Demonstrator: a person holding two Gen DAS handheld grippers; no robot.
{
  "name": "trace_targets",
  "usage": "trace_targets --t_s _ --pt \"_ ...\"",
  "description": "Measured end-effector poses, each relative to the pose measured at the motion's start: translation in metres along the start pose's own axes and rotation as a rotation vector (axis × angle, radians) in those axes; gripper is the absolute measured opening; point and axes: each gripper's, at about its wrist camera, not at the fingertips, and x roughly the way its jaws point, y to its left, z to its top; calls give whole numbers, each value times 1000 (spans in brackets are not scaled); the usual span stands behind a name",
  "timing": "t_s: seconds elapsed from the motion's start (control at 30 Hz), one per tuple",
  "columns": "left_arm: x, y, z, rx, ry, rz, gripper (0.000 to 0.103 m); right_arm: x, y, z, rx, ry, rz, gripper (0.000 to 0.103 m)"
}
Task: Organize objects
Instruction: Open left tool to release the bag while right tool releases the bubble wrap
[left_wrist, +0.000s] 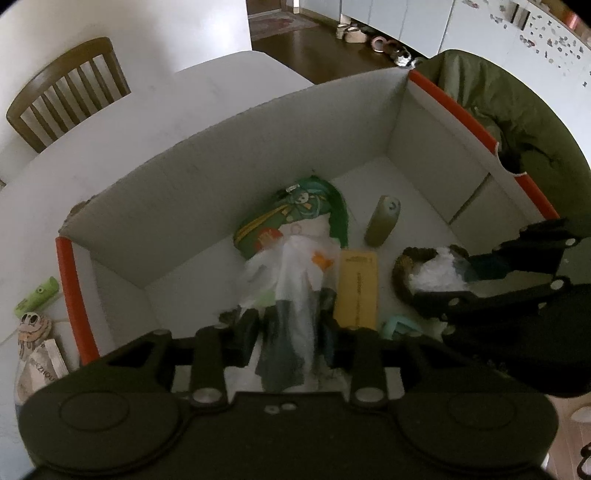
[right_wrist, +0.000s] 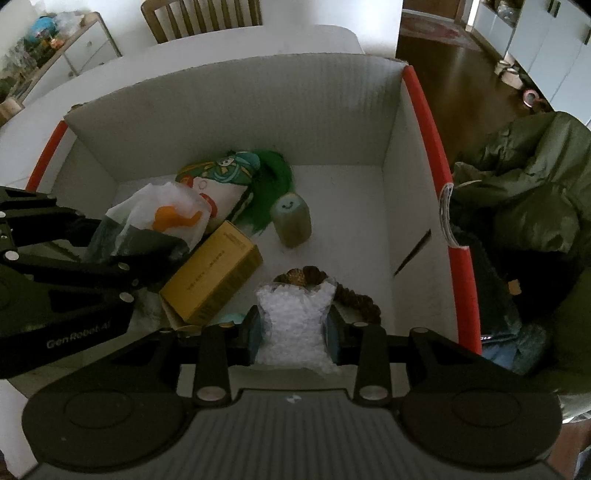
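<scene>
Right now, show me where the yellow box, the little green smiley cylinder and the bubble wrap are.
yellow box (right_wrist: 218, 273), right wrist view, on its top face.
green smiley cylinder (right_wrist: 293, 221), right wrist view, on its side below the face.
bubble wrap (right_wrist: 295, 325), right wrist view, on the middle of the wad.

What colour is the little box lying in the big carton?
Yellow-brown box, clearest in the right wrist view.

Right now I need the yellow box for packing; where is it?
The yellow box lies on the white carton's floor, left of centre, between both grippers' loads.
</scene>
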Motion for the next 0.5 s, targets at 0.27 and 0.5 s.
trace_targets --t_s 0.27,0.5 --pt "-3 0 -3 8 -21 -12 57 -13 -1 -6 -39 -33 22 44" --pt "-14 -1 -7 -8 -53 -28 60 -31 0 -11 -55 -70 51 51"
